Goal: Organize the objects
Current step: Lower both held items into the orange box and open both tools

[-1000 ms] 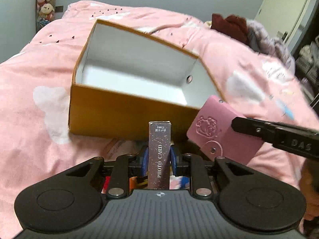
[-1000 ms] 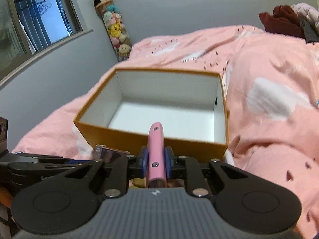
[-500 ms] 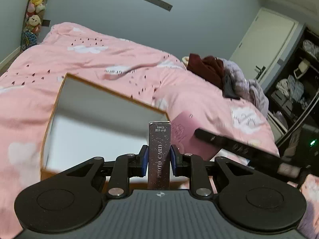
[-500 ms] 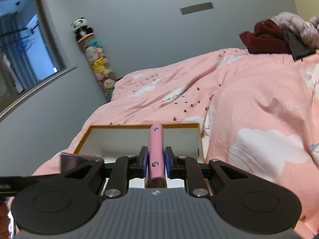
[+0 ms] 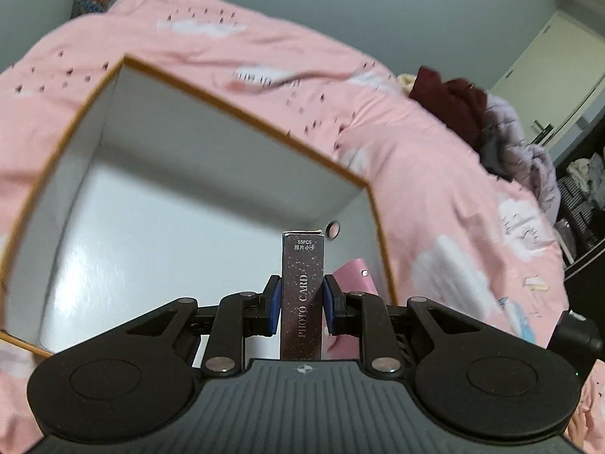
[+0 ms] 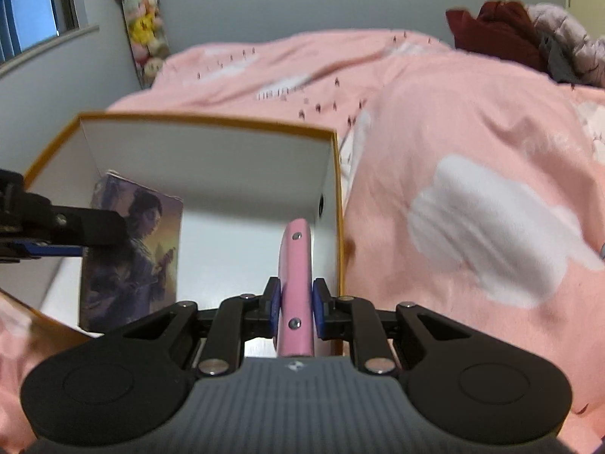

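Note:
An open orange box with a white inside (image 5: 159, 227) lies on the pink bed; it also shows in the right wrist view (image 6: 211, 159). My left gripper (image 5: 301, 304) is shut on a dark photo card box (image 5: 302, 291) and holds it inside the orange box. In the right wrist view the photo card box (image 6: 132, 257) shows its picture side. My right gripper (image 6: 295, 312) is shut on a pink wallet (image 6: 295, 287), held edge-on inside the box by its right wall. The wallet also shows in the left wrist view (image 5: 353, 276).
The pink duvet (image 6: 472, 189) with white clouds surrounds the box. A pile of dark red and grey clothes (image 5: 472, 113) lies at the far right of the bed. Stuffed toys (image 6: 145, 30) hang on the wall at the far left.
Both grippers have moved forward and tilted down, so the held photo card box and pink wallet now sit inside the orange box. Both stay shut on their objects.

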### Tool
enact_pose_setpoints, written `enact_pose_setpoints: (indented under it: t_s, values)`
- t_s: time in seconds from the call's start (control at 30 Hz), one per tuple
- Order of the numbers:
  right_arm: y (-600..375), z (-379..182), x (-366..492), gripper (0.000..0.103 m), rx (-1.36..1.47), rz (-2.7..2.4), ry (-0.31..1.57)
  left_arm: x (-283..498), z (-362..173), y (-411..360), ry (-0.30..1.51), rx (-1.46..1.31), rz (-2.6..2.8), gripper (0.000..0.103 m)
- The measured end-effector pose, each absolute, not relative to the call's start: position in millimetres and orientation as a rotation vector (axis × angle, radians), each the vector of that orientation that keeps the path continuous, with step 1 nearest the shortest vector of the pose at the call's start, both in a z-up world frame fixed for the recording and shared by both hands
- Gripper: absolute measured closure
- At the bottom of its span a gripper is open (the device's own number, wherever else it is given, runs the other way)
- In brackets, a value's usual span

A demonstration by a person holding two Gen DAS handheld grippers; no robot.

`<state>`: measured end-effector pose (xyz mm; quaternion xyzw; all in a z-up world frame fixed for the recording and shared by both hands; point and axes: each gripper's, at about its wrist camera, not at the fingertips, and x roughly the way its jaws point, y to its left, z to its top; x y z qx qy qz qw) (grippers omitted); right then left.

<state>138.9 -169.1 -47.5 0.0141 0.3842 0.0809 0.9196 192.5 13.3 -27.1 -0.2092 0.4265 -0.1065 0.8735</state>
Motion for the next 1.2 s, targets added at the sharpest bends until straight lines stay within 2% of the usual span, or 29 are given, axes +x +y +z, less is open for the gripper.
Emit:
enact_pose_setpoints:
  t_s: [0.4, 0.6, 0.73, 1.2]
  values:
    - [-168, -57, 142, 0.085, 0.032, 0.193, 0.869, 213, -63, -9, 1.000, -0.375, -0.205, 0.078]
    - [-181, -38, 121, 0.082, 0.067, 0.181, 0.796, 222, -80, -24, 1.059, -0.361, -0.196, 0.078]
    - [-192, -26, 106, 0.075, 0.081, 0.149, 0.732, 227, -88, -34, 1.094, -0.341, -0.197, 0.078]
    - [-194, -38, 104, 0.074, 0.064, 0.119, 0.759, 231, -94, -52, 1.142, -0.432, -0.302, 0.075]
